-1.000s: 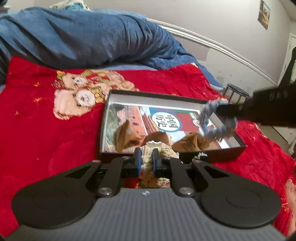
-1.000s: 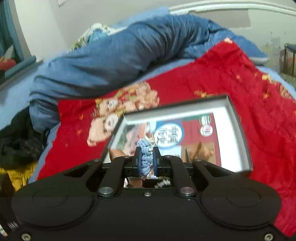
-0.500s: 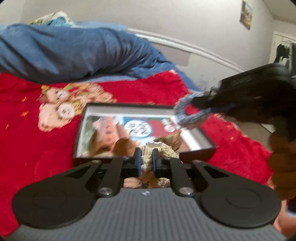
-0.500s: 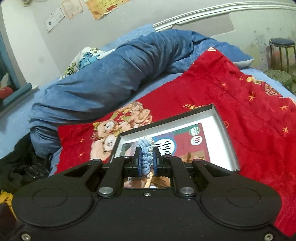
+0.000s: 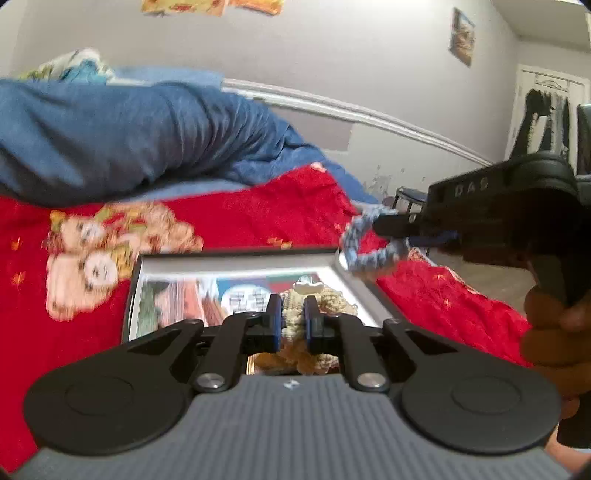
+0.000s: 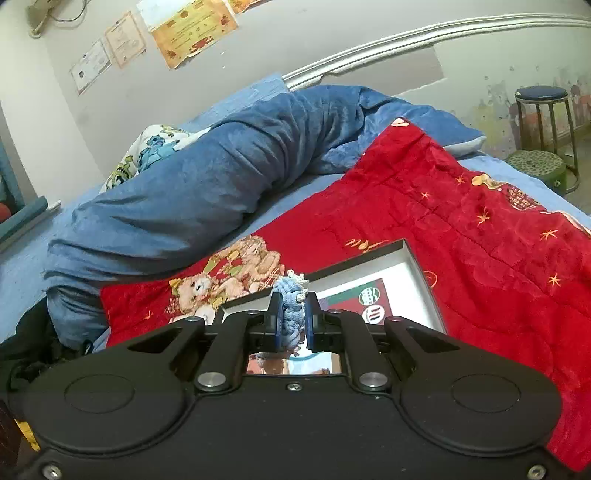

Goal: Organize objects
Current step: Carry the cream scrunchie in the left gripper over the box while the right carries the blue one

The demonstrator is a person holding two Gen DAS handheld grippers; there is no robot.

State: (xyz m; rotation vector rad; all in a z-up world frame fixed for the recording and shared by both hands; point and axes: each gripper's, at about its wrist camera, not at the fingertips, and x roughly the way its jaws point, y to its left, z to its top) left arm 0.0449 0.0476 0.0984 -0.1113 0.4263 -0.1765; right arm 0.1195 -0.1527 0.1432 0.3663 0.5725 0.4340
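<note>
Bed, covered by a red blanket (image 6: 480, 229) printed with teddy bears (image 5: 92, 251). A rolled blue duvet (image 6: 221, 177) lay along the far side, with a cartoon-print pillow (image 6: 155, 147) behind it at far left. Dark clothing (image 6: 26, 347) was heaped at the bed's near left edge. A stool (image 6: 543, 110) with a dark seat stood against the far right wall, a green stool (image 6: 535, 166) just beside it. Framed certificates (image 6: 192, 26) hung on the wall above.

Box (image 6: 424, 288): shallow, dark-walled, with a pale inner rim and a printed sheet on its floor, lying on the red blanket in front of both tools. Nothing stood between either tool and the box.

Left gripper (image 5: 293, 321): fingers (image 5: 274, 317) nearly together, pinching a cream crochet piece (image 5: 295, 317), held above the near part of the box.

Right gripper (image 6: 293, 321): fingers (image 6: 274, 317) nearly together, pinching a blue crochet piece (image 6: 291, 314) with a white fringe at its top. In the left view this piece (image 5: 364, 240) hung as a loop past the box's far right corner.

Right hand (image 5: 554, 332): wrapped around the tool's grip at right, the tool reaching leftward, roughly level, above the blanket.
</note>
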